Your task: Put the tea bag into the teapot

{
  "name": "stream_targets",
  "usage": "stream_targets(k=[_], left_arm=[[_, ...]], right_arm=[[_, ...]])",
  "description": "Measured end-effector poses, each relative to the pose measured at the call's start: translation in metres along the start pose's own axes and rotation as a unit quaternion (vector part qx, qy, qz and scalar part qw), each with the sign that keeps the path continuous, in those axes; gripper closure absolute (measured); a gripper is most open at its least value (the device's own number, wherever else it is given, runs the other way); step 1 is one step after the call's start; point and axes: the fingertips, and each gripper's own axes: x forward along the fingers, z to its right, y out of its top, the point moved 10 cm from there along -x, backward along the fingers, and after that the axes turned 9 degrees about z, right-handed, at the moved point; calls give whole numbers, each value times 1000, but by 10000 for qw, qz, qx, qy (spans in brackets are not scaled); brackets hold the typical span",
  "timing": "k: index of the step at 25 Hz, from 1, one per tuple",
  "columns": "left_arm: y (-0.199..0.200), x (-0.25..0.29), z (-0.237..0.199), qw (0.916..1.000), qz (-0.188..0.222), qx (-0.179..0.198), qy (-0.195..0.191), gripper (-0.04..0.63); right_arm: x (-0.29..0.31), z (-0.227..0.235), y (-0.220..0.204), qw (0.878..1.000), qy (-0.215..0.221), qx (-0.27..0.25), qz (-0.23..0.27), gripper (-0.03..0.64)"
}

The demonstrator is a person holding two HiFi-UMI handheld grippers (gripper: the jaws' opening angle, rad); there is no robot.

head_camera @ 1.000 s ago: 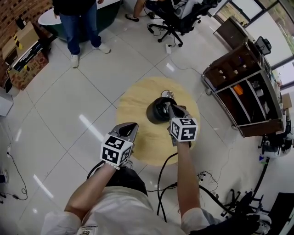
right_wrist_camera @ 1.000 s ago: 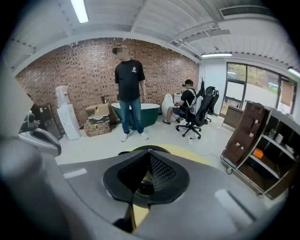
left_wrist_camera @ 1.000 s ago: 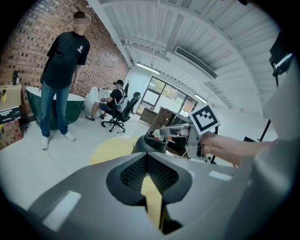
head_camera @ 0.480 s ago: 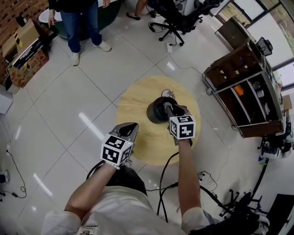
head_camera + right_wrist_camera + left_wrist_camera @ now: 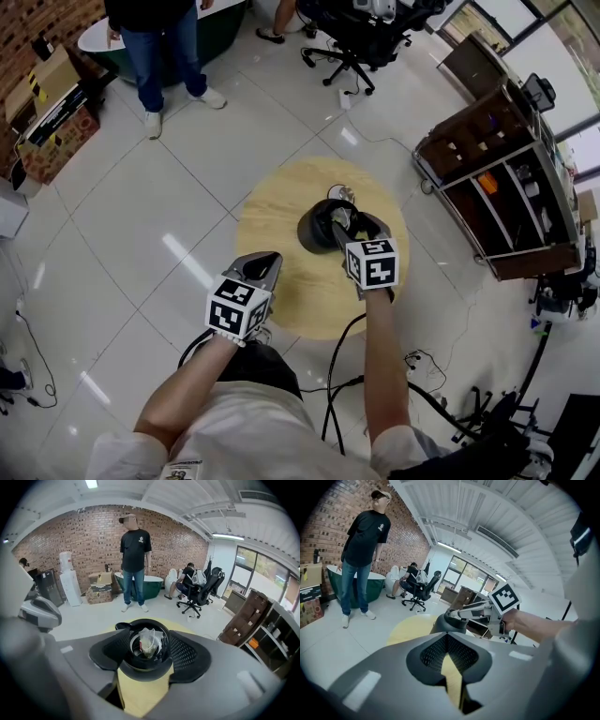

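While right gripper [image 5: 353,225] hangs over teapot [image 5: 147,666] — jaws just opened wide — tea bag [image 5: 148,643] sits loose in its mouth, left gripper [image 5: 449,639] closed, empty.

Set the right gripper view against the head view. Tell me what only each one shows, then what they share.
Only the right gripper view: the tea bag lying in the teapot's mouth. It is seen between the right hand-held gripper's jaws, which have just been opening and stand apart, clear of it.
Only the head view: the marker cubes on both hand-held grippers, and the person's forearms.
Both: the teapot on the round wooden table, the office chair and the standing person.
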Motion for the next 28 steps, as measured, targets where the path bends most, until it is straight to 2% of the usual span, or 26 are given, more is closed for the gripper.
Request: stream_targets(k=[3, 5, 6, 9, 19, 24, 28], left_arm=[[1, 3, 6, 10000, 17, 39, -2, 583], [5, 4, 10, 10000, 53, 78, -2, 583], [7, 4, 12, 9999, 75, 105, -4, 583], [16, 1, 21, 9997, 125, 208, -21, 583], [27, -27, 54, 9970, 300, 711, 95, 583], [31, -50, 61, 9967, 345, 727, 40, 583], [36, -62, 66, 9953, 358, 896, -71, 583]], right_arm=[[-15, -1, 2, 9997, 82, 119, 174, 351], [-29, -5, 1, 9991, 103, 241, 327, 381], [-37, -7, -1, 9986, 79, 305, 424, 417], [-64, -14, -3, 9964, -58, 476, 706, 615], [-138, -41, -38, 9849, -41, 1174, 1274, 617], [-169, -50, -67, 9700, -85, 1928, 1480, 617], [-186, -72, -72, 9642, -149, 2126, 1580, 617]])
